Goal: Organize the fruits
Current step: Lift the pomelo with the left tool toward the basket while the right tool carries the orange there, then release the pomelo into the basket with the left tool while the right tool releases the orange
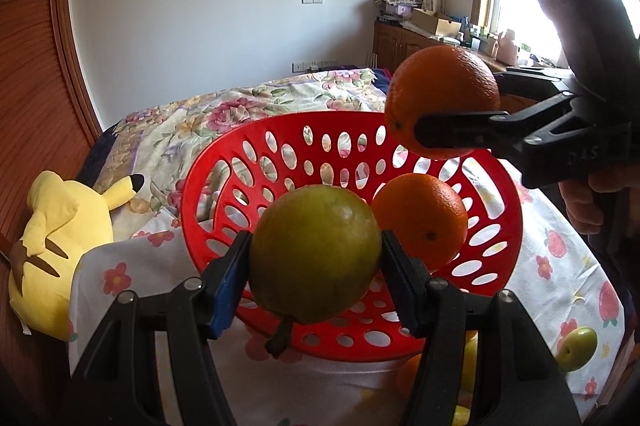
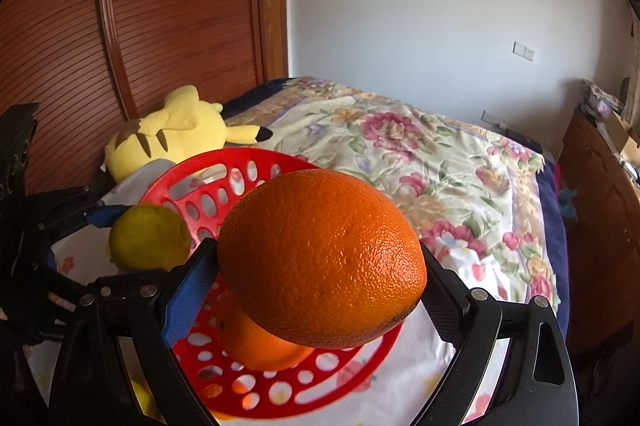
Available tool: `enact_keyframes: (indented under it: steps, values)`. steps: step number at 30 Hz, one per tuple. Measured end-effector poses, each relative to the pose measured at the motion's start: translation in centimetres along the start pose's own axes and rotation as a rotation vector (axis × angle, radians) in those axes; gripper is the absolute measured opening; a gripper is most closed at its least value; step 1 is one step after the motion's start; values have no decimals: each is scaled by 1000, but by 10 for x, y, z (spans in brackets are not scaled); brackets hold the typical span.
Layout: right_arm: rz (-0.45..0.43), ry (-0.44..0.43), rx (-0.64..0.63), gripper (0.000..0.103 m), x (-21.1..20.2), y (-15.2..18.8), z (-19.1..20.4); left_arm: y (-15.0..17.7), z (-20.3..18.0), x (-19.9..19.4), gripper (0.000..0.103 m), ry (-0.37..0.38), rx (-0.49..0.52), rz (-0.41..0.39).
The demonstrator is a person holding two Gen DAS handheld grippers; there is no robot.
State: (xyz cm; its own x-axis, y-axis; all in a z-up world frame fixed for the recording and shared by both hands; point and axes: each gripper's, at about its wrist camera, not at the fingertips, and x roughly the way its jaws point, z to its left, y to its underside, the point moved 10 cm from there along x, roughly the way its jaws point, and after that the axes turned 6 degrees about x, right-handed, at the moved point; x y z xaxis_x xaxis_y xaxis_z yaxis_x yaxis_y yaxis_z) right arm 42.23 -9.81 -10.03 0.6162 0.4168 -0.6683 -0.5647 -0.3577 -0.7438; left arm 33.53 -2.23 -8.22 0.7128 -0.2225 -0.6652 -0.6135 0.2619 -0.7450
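Bed's cloth-covered edge carries my red basket (image 1: 496,186), one orange (image 1: 420,218) inside. Right gripper (image 2: 320,266) clamps a second orange (image 2: 320,258) over the rim; left gripper (image 1: 316,266) clamps a green fruit (image 1: 316,254) (stem down). Releasing both together risks collision, roll-out.

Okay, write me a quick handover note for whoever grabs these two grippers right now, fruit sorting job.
Left gripper: shut on a green fruit, held at the near rim of the red basket.
Right gripper: shut on an orange, held above the basket.
Done: one other orange already lies in the basket.
Left: set both held fruits down; another green fruit still sits on the flowered cloth outside the basket, and more fruit shows partly hidden behind the left gripper.
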Motion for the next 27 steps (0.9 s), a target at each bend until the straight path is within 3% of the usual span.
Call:
enact_keyframes:
  steps: [13,27]
  values:
    - [54,-12,33,95,26,3,-6,3,-1,15,62,10,-15,39]
    - [109,19,-15,95,48,-3,4,7,2,14,62,16,-42,41]
